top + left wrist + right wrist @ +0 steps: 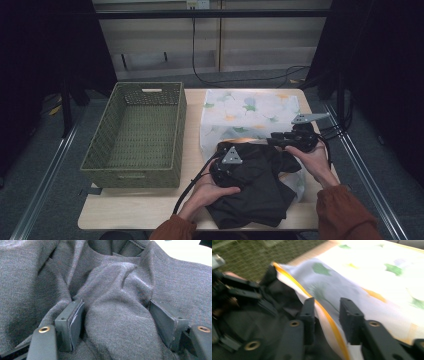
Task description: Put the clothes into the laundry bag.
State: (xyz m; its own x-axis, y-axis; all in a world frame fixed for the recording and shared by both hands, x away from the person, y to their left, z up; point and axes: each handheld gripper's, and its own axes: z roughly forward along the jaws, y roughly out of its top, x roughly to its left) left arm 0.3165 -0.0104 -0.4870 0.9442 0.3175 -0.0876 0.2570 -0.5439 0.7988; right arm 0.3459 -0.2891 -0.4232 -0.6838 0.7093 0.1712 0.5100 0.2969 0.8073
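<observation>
Bagging looks underway: the left gripper (117, 322), jaws spread, presses into the dark garment (255, 185), while the right gripper (327, 320), jaws parted, straddles the leaf-print bag (250, 112) rim and next must clamp it.

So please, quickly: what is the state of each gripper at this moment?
Left gripper: open, its jaws set wide around a fold of the dark garment.
Right gripper: open, its jaws on either side of the orange-trimmed edge of the white patterned bag.

We see the basket (134, 135) on the table's (192, 155) left, the patterned bag (250, 114) to its right, and the garment (257, 185) in front, partly inside the bag's mouth.
</observation>
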